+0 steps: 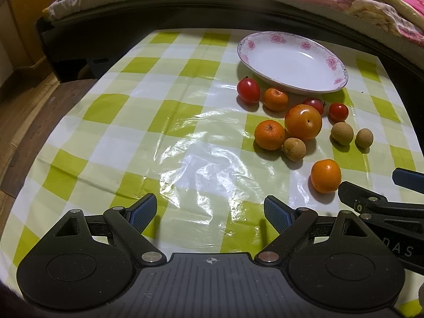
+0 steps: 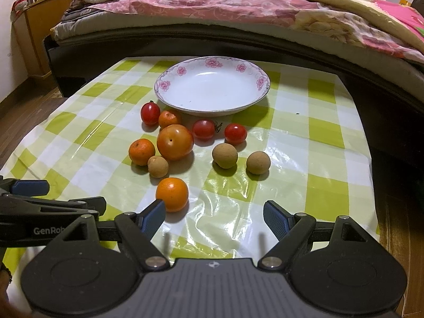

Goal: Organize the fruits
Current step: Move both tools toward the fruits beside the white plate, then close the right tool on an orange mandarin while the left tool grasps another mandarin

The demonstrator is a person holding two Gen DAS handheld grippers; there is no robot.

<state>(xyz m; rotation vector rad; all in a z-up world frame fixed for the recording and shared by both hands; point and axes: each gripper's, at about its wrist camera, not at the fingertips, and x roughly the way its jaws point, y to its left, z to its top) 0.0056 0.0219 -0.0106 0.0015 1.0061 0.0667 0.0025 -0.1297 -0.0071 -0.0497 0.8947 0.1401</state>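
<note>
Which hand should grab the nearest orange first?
Right. The nearest orange sits just beyond the right gripper's open fingers, while the left gripper faces bare tablecloth, with the fruit off to its right.

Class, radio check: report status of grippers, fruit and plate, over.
Left gripper and right gripper both open, empty. Plate bare; all fruit on tablecloth. Nearest orange beside right gripper's left finger. Path unobstructed.

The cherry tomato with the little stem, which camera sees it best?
The right wrist view: the stemmed cherry tomato sits in the open there, stem showing. In the left wrist view the same tomato is half hidden behind the big orange persimmon.
</note>
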